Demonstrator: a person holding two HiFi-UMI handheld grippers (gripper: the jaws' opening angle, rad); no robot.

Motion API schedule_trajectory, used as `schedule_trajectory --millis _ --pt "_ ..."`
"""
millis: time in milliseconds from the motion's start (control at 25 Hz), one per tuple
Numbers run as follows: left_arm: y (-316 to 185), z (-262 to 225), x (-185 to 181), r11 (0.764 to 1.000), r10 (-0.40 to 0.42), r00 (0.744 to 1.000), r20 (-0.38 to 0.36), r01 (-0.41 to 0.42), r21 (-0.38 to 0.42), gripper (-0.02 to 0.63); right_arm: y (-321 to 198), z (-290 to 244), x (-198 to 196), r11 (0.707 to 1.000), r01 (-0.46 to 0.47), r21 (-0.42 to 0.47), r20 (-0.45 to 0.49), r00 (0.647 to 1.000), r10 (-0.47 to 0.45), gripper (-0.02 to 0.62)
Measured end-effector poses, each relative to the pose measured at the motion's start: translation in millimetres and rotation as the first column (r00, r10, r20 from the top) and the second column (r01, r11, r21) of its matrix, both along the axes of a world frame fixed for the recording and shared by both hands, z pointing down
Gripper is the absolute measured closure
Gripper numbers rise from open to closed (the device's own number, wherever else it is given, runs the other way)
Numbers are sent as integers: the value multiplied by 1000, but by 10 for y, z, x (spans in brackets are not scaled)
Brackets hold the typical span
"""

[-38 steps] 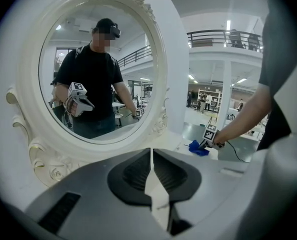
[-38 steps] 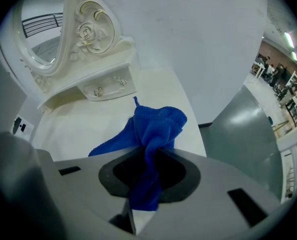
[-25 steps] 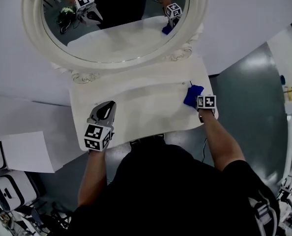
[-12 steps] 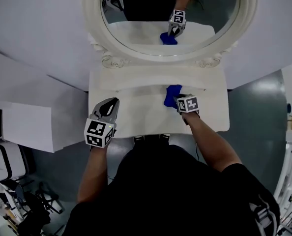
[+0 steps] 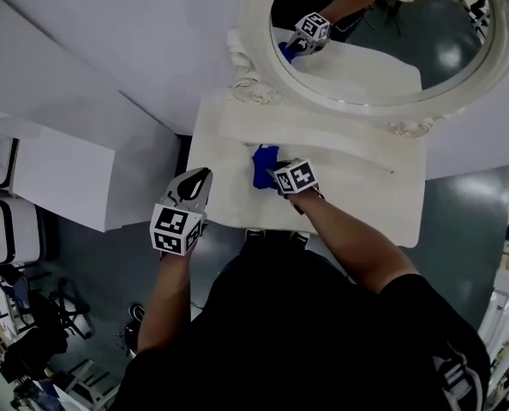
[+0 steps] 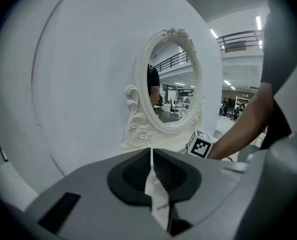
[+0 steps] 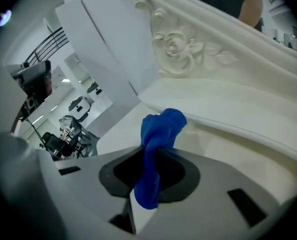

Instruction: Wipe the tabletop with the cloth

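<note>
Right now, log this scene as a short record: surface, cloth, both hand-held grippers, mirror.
surface: white tabletop
cloth: blue cloth, bunched, left of the tabletop's middle
right hand-held gripper: shut on the cloth, over the tabletop
left hand-held gripper: jaws together, nothing between them, by the tabletop's left front edge
mirror: oval, ornate white frame, at the tabletop's back
contact: cannot tell whether the cloth touches the tabletop
</note>
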State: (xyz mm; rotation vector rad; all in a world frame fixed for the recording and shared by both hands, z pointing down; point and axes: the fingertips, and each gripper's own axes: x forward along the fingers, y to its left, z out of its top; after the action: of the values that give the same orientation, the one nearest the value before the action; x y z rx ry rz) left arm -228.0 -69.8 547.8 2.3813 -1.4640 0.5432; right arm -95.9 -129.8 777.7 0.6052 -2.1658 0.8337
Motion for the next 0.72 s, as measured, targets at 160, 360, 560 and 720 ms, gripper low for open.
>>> schedule_trajectory --millis 160,360,560,720 --pt "150 33 -332 999 -48 999 0 48 -10 586 242 65 -630 994 102 -30 20 995 -102 537" --pt "336 114 -729 994 -105 995 2 105 -29 584 573 182 -1224 979 185 -87 53 982 -181 537" --pt "480 186 -1010 989 -138 990 4 139 -45 584 923 335 -1594 955 269 -128 52 963 -264 535" --pt "530 233 -1169 987 -151 989 7 151 -58 584 1083 527 -1671 939 311 -146 3 949 -314 535"
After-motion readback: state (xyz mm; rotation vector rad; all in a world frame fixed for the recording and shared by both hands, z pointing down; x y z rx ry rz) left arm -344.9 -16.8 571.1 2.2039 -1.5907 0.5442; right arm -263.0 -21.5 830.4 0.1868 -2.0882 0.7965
